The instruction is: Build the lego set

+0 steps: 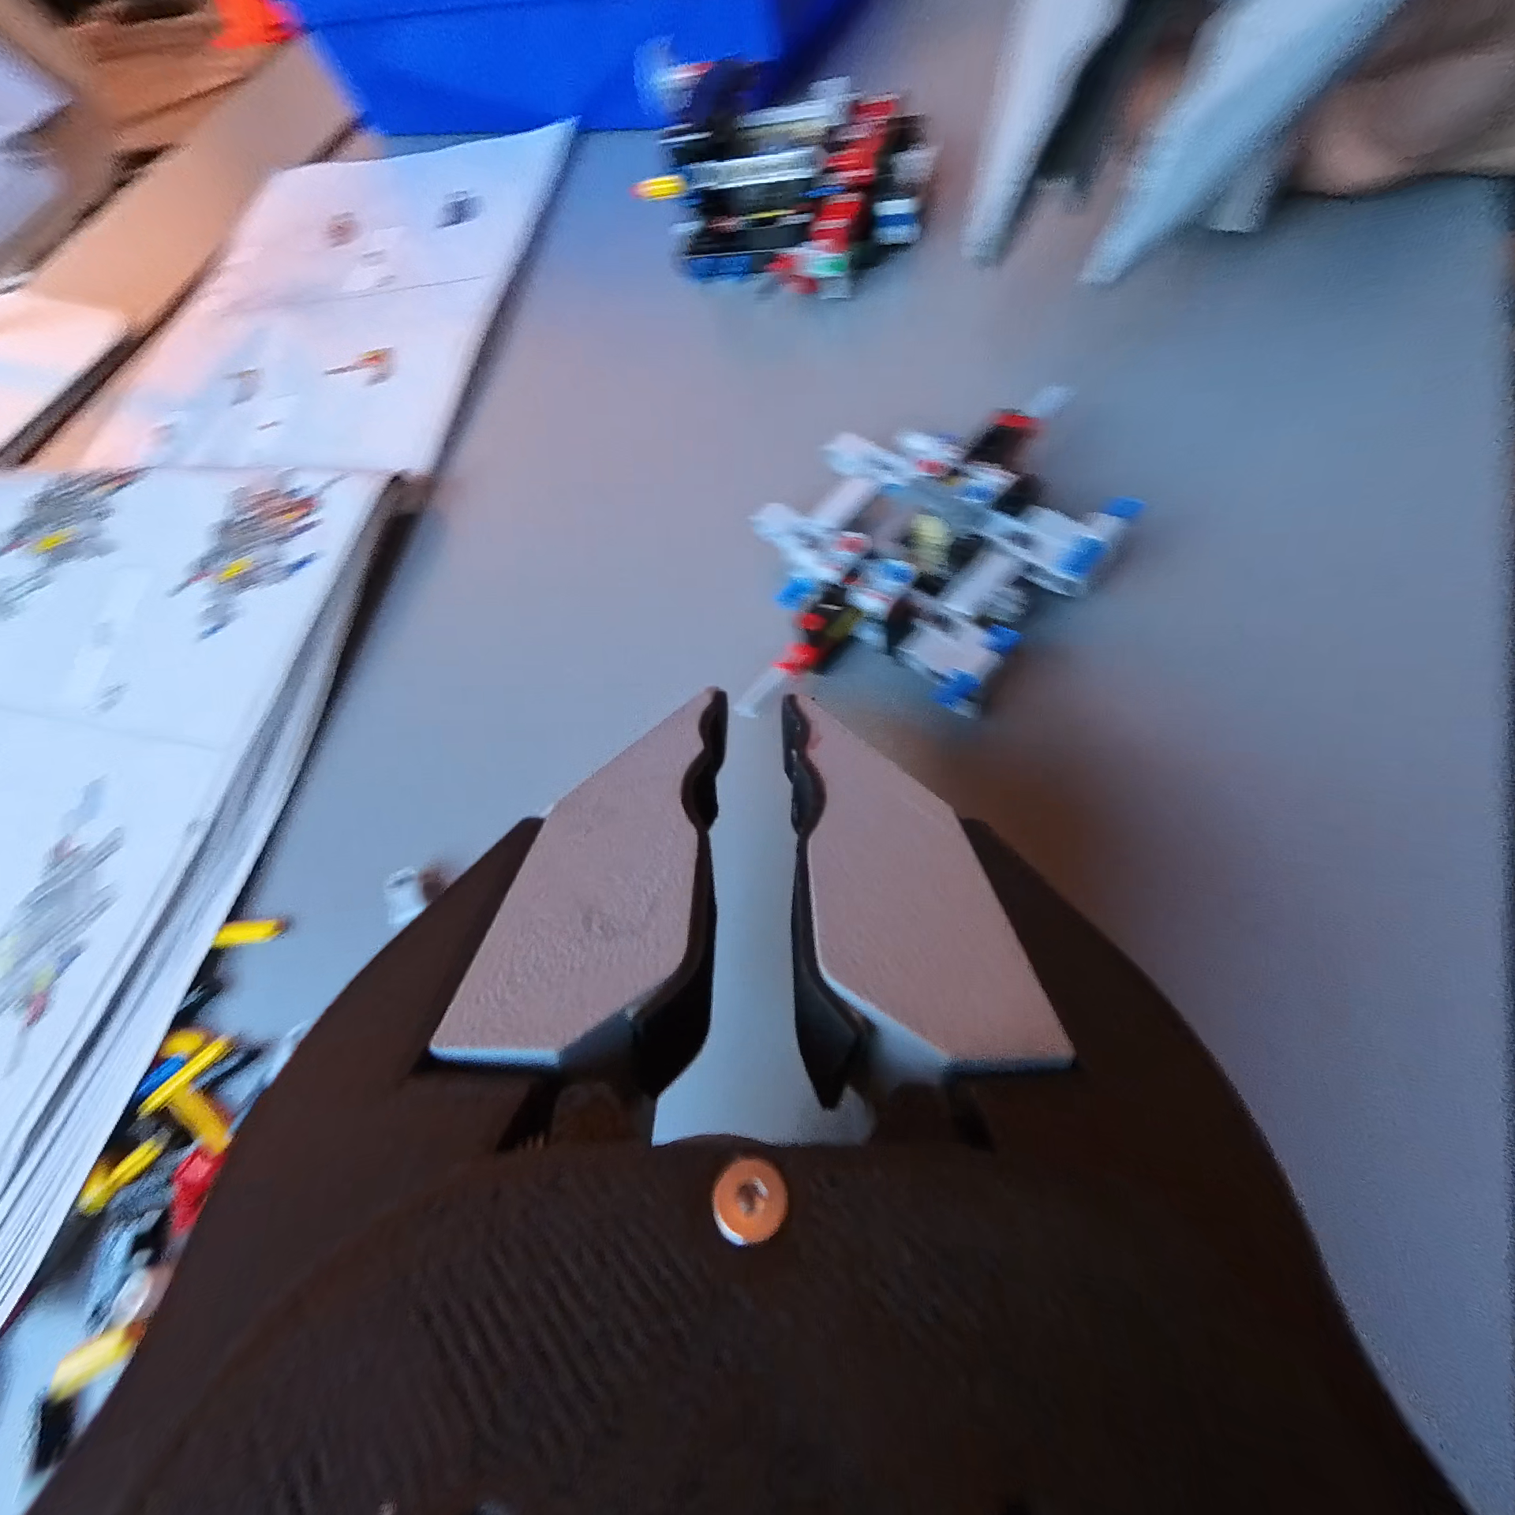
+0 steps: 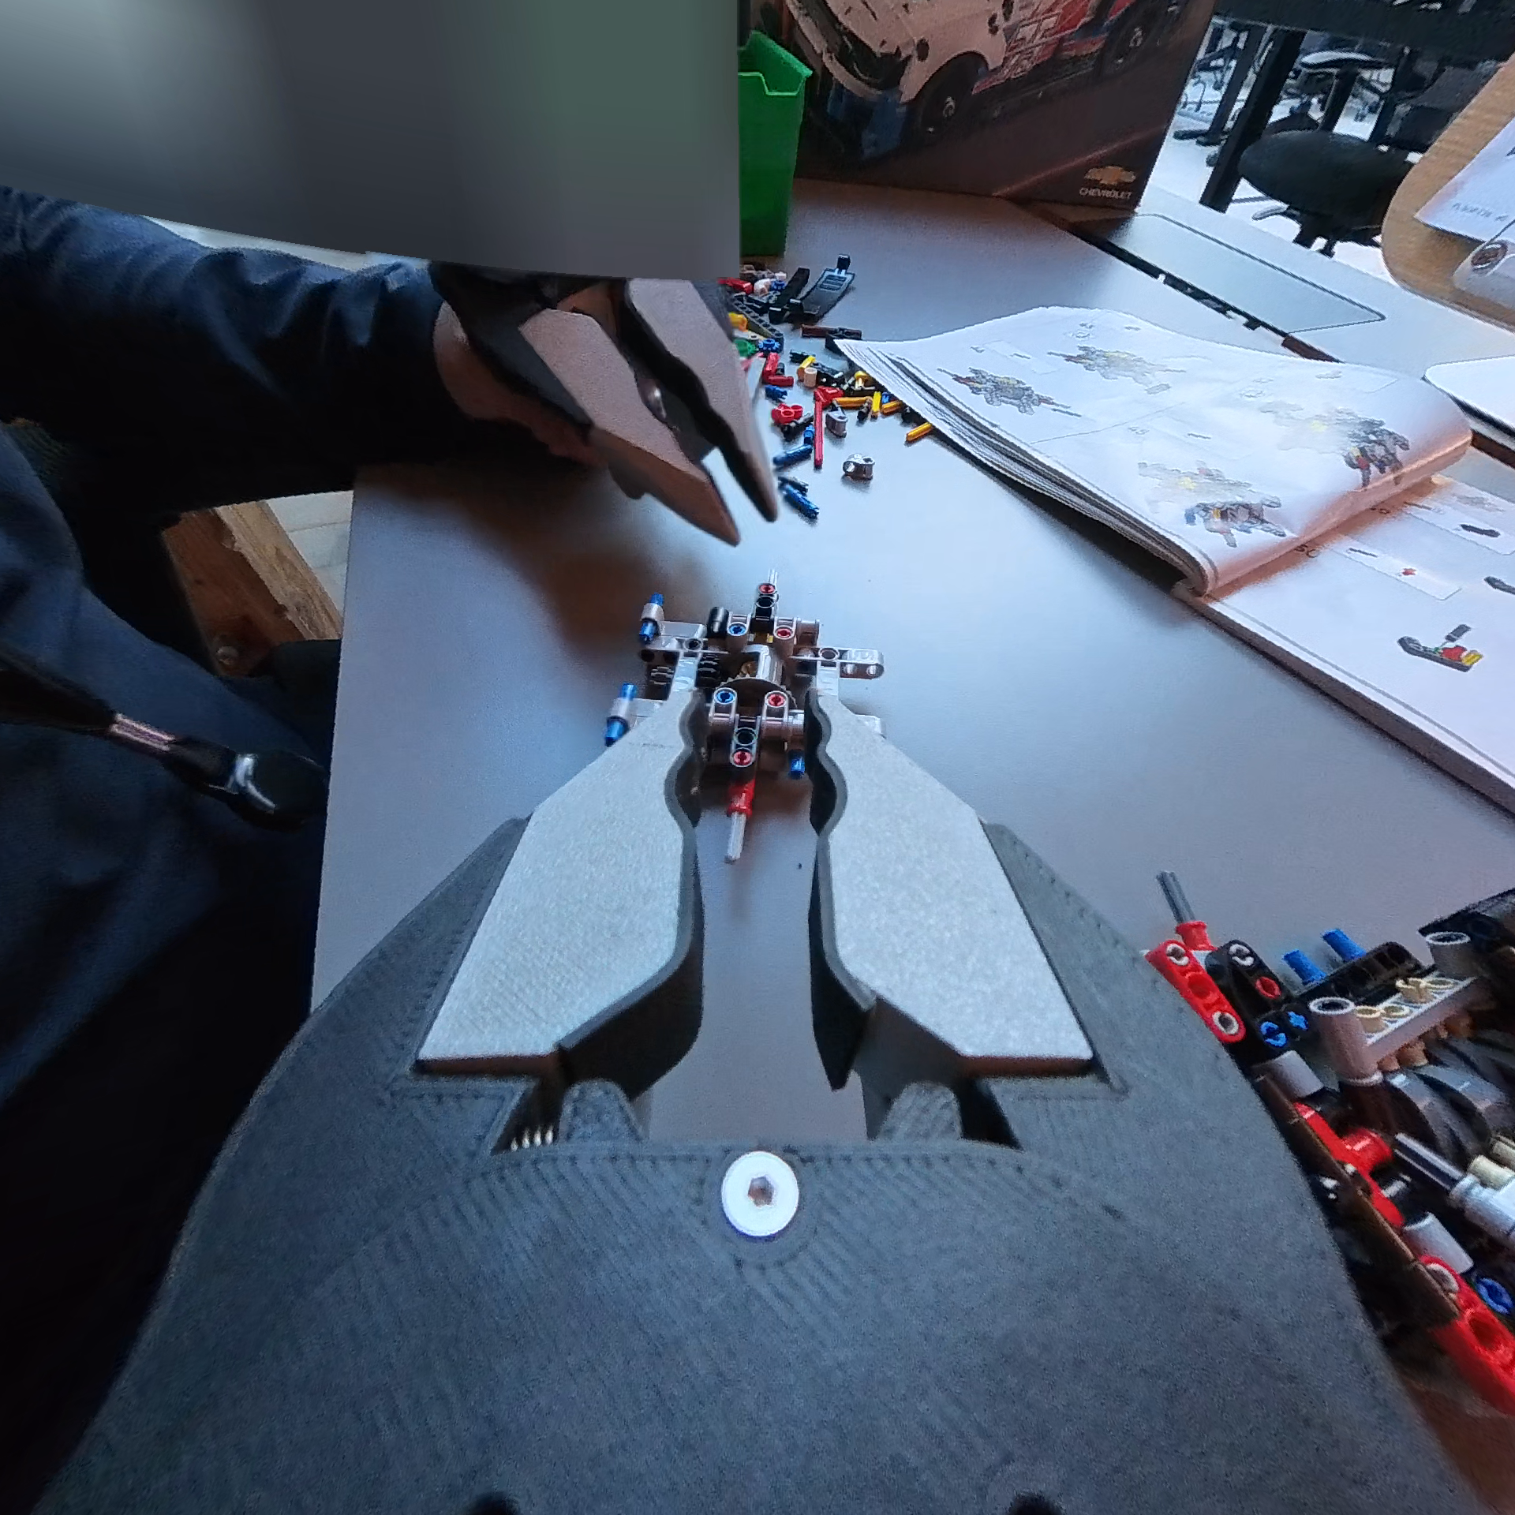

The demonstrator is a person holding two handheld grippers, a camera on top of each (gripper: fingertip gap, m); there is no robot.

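The right gripper (image 2: 750,738) is clamped on a small grey brick assembly (image 2: 742,680) that rests on the grey table (image 2: 1025,738). Both fingers (image 2: 607,861) bear against the flanks of its near end, and a red-and-white axle (image 2: 738,812) projects back between them. The far end of the assembly, with blue pins (image 2: 623,713) standing out on its left side, lies beyond the fingertips.

The left gripper (image 2: 738,508), seen from the right wrist, hangs above the table just past the assembly's far end and touches nothing. Its own view is blurred, but its jaws stand a little apart with bare table showing between them; nothing is pinched. The assembly (image 1: 943,557) lies ahead of it and to its right.

An open instruction booklet (image 2: 1148,426) lies to the right of the right wrist view, with loose small parts (image 2: 820,402) scattered at its near edge. A larger part-built model (image 2: 1353,1107) sits close beside the right gripper. A green bin (image 2: 766,139) and a printed carton (image 2: 984,98) stand at the far side of the table.
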